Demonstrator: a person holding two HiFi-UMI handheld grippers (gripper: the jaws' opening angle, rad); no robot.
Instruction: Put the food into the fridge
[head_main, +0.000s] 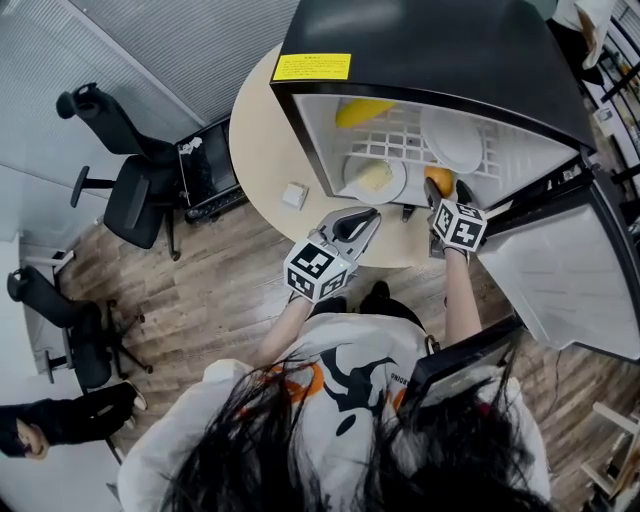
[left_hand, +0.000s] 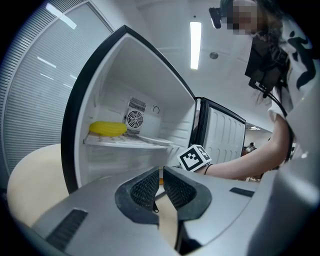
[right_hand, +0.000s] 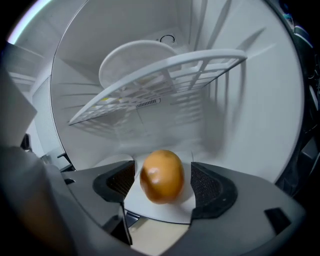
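- In the head view the fridge (head_main: 430, 60) stands open on the round table (head_main: 260, 150), with its door (head_main: 560, 270) swung out toward 4 o'clock.
- We see the right hand-held gripper (right_hand: 161, 185) open wide at the bottom of the fridge. The orange (right_hand: 161, 176) sits between its pads (right_hand: 207, 186) with a gap on each side, so nothing presses on it.
- The orange rests on a white surface at the front of the lower level. In the head view it lies at 3 o'clock from a plate of pale food (head_main: 375, 178).
- The left hand-held gripper (left_hand: 160, 187) hangs outside the fridge, at 7 o'clock from that plate in the head view. Its jaws are drawn nearly together and hold nothing.
- On the wire shelf (right_hand: 165, 75) above, we see an empty white plate (head_main: 452, 140) toward 1 o'clock and a long yellow food item (left_hand: 107, 129) toward 11 o'clock.
- A small white box (head_main: 294, 194) lies on the table at 9 o'clock from the left hand-held gripper.
- Black office chairs (head_main: 130, 190) stand on the wooden floor at 9 o'clock, well apart from the table.
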